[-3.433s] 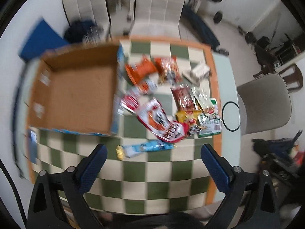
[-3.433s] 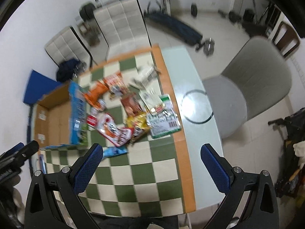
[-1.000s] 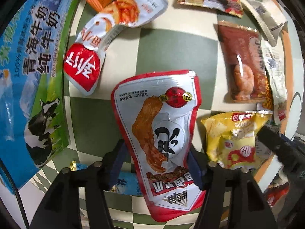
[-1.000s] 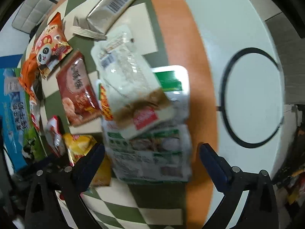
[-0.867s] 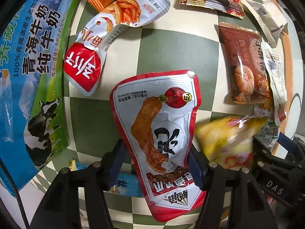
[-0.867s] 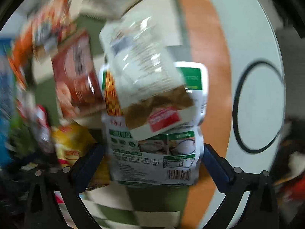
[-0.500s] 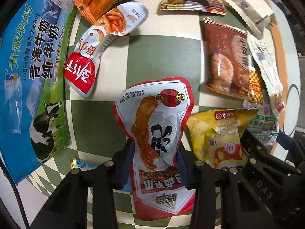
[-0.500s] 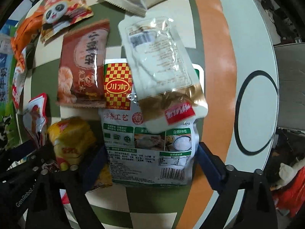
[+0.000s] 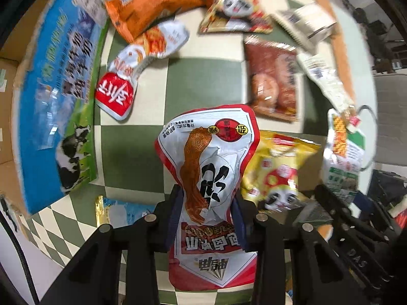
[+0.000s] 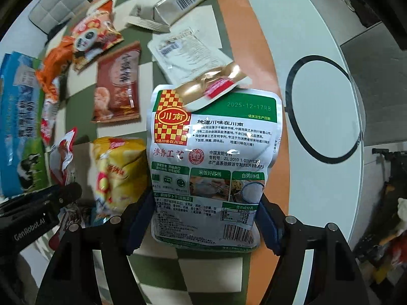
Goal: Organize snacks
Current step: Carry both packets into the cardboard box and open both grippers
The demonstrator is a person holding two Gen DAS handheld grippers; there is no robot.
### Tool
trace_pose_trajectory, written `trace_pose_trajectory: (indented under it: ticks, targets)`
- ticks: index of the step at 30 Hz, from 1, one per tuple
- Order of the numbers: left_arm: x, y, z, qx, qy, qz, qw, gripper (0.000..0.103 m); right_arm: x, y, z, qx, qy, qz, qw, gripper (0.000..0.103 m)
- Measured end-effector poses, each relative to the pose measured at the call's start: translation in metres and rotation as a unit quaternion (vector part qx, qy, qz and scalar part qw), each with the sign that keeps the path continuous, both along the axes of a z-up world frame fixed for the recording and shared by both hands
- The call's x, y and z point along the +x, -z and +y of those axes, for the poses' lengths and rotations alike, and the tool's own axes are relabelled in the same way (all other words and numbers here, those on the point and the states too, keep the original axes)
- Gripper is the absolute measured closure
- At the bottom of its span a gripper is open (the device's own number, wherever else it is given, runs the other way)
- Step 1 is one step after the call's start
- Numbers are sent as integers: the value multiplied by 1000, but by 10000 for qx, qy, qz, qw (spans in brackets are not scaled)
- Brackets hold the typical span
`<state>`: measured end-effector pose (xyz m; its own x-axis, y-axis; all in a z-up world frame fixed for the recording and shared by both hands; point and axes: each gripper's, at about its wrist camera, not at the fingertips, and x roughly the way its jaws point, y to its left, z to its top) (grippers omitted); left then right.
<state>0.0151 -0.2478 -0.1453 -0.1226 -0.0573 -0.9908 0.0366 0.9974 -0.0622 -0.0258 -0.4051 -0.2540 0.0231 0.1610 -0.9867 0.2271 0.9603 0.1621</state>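
both grippers have closed since a second ago: left gripper (image 9: 206, 218) now pinches the red-and-white meat pouch (image 9: 211, 178), right gripper (image 10: 203, 218) the green-and-white pickle pouch (image 10: 213, 157), both rising off the checkered tablecloth (image 9: 203, 81), ready for the milk carton box (image 9: 51, 81).

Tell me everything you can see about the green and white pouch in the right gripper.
The pouch is a glossy plastic packet, white with green bands, a red-and-yellow checkered logo, printed text, food photos and a barcode. It stands roughly upright above the checkered table, pinched at its lower sides by the right gripper. A clear packet overlaps its top edge.
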Motion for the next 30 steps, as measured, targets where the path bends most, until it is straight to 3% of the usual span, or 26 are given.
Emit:
trace_pose_trajectory:
  ticks: [7, 12, 17, 22, 30]
  targets:
    - [-26, -95, -1, -309, 206, -611, 9974, 70, -31, -45, -12, 316, 23, -406, 9987, 27]
    - [-22, -157, 18, -391, 379, -997, 9935, 70, -27, -117, -3, 580, -27, -741, 9956, 27]
    - [1, -198, 49, -279, 461, -1270, 9904, 69, -20, -187, 26, 810, -235, -1121, 9901, 27]
    - [35, -192, 121, -230, 385, -1433, 9887, 69, 7, -225, 91, 1011, -345, -1374, 9847, 27]
    - [82, -181, 234, -114, 380, -1500, 9879, 69, 54, -234, 204, 1216, -416, -1452, 9810, 27]
